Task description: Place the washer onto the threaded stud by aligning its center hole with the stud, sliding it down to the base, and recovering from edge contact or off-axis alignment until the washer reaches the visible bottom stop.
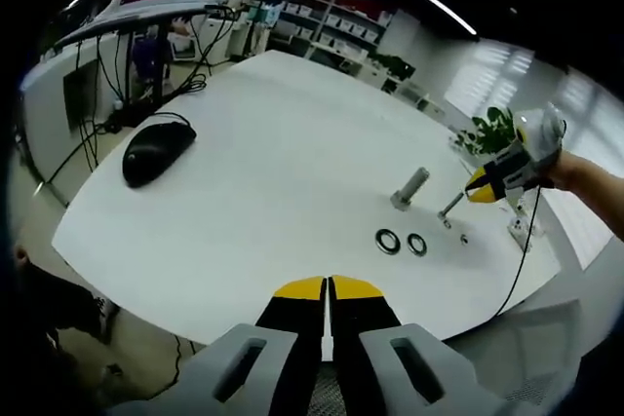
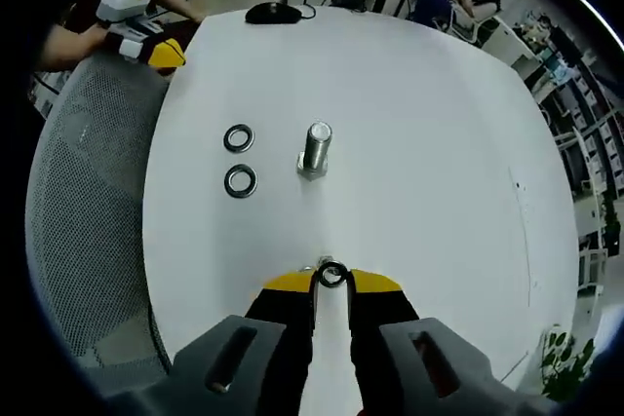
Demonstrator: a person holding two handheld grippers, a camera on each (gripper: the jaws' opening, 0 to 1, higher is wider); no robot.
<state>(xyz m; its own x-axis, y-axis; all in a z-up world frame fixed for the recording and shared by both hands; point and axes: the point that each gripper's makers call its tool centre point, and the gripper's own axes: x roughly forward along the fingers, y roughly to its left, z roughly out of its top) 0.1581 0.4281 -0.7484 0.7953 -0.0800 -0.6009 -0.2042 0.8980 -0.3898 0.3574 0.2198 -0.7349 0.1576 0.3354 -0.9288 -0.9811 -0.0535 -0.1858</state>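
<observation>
A short threaded stud [image 2: 316,150] stands upright on the white table [image 2: 419,143], seen also as the stud [image 1: 410,188] at the right. Two dark washers [image 2: 239,137] [image 2: 241,181] lie flat to its left; these washers [image 1: 388,241] [image 1: 417,245] lie in front of it in the left gripper view. My right gripper [image 2: 331,280] is shut on a third washer [image 2: 331,276] at its yellow tips, just above the table and short of the stud. That right gripper [image 1: 485,185] hangs right of the stud. My left gripper [image 1: 329,289] is shut with nothing in it, near the table's edge.
A black mouse [image 1: 156,151] with its cable lies at the table's far left. A grey mesh chair [image 2: 88,241] stands along the table edge. A hand holds the left gripper [image 2: 161,53] over the table's edge beside that chair. Desks, cables and shelves stand beyond the table.
</observation>
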